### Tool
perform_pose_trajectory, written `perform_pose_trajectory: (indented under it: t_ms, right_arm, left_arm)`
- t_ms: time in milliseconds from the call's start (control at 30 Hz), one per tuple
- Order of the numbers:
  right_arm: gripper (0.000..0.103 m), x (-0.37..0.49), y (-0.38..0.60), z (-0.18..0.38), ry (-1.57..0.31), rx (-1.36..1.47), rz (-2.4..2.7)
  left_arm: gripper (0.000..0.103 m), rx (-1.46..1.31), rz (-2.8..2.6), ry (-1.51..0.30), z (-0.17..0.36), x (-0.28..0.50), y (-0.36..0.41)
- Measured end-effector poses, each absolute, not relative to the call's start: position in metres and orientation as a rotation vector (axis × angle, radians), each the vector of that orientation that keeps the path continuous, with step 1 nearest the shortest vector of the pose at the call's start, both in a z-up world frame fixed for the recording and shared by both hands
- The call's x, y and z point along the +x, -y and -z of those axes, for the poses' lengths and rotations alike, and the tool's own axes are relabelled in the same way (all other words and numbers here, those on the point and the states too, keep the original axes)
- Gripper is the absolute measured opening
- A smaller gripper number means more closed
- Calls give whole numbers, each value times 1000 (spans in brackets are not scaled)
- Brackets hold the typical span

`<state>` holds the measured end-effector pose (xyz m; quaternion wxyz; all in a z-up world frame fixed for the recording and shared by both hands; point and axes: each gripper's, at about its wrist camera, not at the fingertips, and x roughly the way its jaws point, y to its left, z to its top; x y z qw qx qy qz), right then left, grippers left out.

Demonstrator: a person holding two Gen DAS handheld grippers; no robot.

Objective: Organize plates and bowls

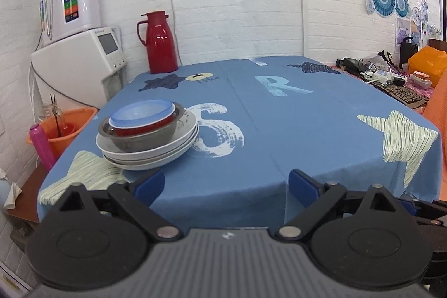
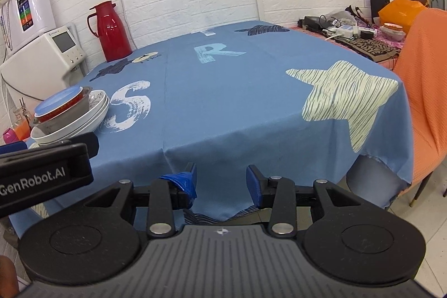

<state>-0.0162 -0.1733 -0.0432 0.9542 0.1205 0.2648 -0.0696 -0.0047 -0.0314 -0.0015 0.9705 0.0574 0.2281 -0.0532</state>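
Stack: white plates (image 1: 148, 150), grey bowl (image 1: 142, 137), red bowl (image 1: 145, 124) and blue lid (image 1: 141, 112) nested at the table's (image 1: 279, 124) near-left corner.
Left claw (image 1: 226, 186): jaws wide apart, empty, near edge.
Right claw (image 2: 222, 182): jaws apart, empty.

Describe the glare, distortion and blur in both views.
Left wrist view: a window glare streak on the red thermos; fisheye bends the wall lines; the left gripper looks soft up close. Right wrist view: the same bending; the dish stack is stretched near the edge.
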Motion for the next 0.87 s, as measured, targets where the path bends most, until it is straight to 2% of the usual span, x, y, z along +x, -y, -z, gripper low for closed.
perform_pose_trajectory:
  t_ms: [367,867]
  right_arm:
    - [24,-17,170,44,-539,231,134]
    - [25,-17,164,46,-548,239,118]
  left_arm:
    - [95,112,75,-486,4,-1,31]
    - [94,85,83,-430,4,-8,23]
